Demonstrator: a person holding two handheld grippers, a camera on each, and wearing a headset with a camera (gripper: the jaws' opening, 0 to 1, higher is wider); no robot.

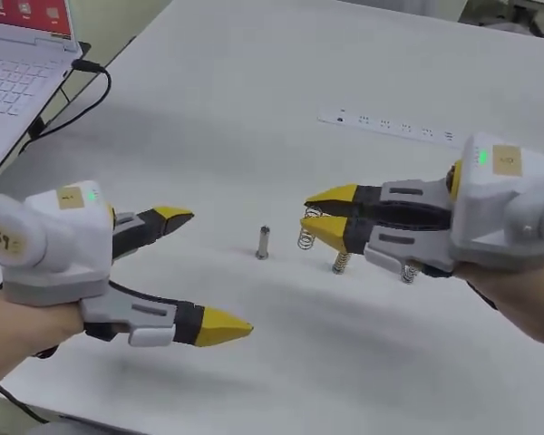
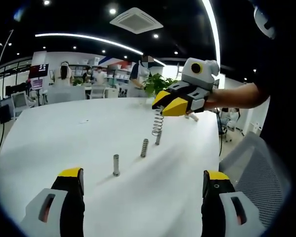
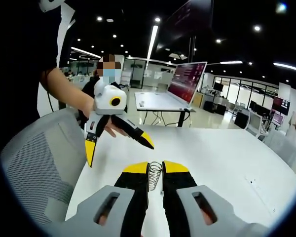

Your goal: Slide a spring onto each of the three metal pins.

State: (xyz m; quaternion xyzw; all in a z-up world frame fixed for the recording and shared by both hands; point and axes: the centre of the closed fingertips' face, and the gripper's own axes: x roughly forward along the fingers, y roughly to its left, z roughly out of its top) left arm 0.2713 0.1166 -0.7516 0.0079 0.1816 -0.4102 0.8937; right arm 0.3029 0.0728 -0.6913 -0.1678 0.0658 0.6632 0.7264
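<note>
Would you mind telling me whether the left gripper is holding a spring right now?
No, the left gripper stands with its jaws wide apart and nothing between them, while the right gripper pinches the spring.

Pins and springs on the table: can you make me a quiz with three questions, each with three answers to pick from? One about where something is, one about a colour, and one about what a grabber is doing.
1. Where does the bare pin stand?
A. On the table, between the left gripper and the right gripper.
B. In a cup.
C. In a drawer.

2. What colour are the grippers' fingertips?
A. Red.
B. Yellow.
C. Blue.

3. What is the right gripper doing?
A. Wide open and empty.
B. Shut on a pin.
C. Shut on a spring.

Answers:
1 A: the bare pin stands alone on the white top between them.
2 B: every tip is yellow.
3 C: the spring sits pinched between its jaws, while the left gripper is open.
</note>
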